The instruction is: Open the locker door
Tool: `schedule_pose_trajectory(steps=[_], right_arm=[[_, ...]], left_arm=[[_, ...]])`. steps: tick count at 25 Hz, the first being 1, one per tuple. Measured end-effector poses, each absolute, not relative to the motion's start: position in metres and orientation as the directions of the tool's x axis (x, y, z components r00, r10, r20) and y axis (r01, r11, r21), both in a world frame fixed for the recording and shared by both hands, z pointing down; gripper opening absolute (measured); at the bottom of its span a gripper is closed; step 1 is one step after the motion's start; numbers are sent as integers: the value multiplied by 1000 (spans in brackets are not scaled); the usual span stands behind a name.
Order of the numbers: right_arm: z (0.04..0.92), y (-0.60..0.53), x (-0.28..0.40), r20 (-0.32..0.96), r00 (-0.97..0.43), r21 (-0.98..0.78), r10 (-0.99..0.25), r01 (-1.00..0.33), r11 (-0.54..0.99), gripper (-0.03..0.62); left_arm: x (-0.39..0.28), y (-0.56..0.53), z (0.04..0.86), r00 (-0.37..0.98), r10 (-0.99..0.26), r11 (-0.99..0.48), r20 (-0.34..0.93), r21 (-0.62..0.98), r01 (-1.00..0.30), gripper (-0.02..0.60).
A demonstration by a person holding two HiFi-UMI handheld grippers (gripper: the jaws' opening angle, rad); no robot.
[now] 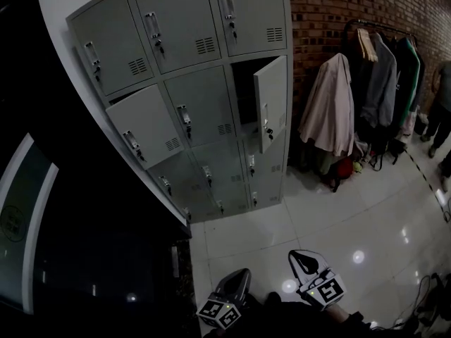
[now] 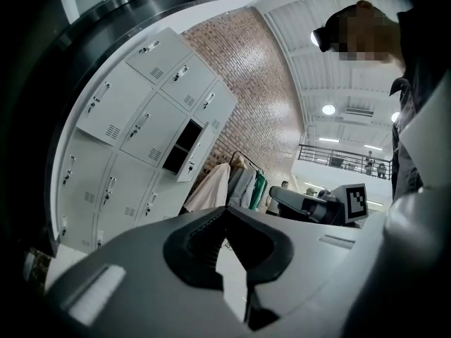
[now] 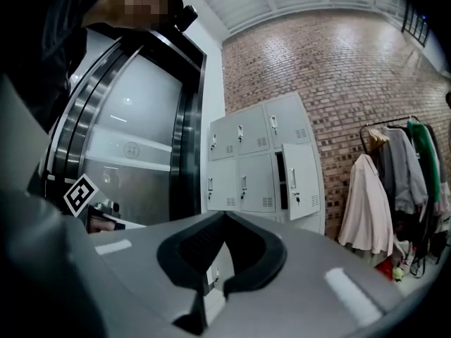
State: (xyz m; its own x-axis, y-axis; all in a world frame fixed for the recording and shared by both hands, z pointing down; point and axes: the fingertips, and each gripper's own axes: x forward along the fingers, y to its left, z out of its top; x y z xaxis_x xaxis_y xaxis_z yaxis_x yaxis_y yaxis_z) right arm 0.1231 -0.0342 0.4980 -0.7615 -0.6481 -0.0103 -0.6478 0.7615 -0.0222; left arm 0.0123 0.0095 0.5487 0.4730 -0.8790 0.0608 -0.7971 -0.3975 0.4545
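Note:
A grey bank of lockers (image 1: 190,83) stands against the brick wall, well ahead of both grippers. The door of the right locker in the second row (image 1: 270,104) hangs open, with a key in its lock and a dark compartment behind it. The left door in that row (image 1: 144,125) looks slightly ajar. The other doors are closed. My left gripper (image 1: 242,273) and right gripper (image 1: 299,255) are low at the bottom edge above the floor, both shut and empty. The open door (image 2: 196,153) also shows past the left gripper (image 2: 227,210), and the open door (image 3: 303,182) past the right gripper (image 3: 225,215).
A clothes rack with jackets (image 1: 373,69) stands right of the lockers by the brick wall (image 1: 317,20). A dark curved glass wall (image 1: 42,245) fills the left. Glossy white floor tiles (image 1: 338,217) lie between me and the lockers. Cables (image 1: 430,294) lie at the lower right.

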Motion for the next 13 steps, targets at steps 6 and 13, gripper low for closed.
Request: schedule_pose_trajectory(steps=[6, 13], right_arm=[[498, -28, 131, -13, -771, -40, -637, -636, 771, 2], [499, -31, 145, -20, -770, -35, -637, -637, 770, 2]], left_arm=[[25, 13, 549, 476, -876, -396, 76, 449, -801, 17], [40, 12, 553, 476, -876, -393, 83, 449, -802, 17]])
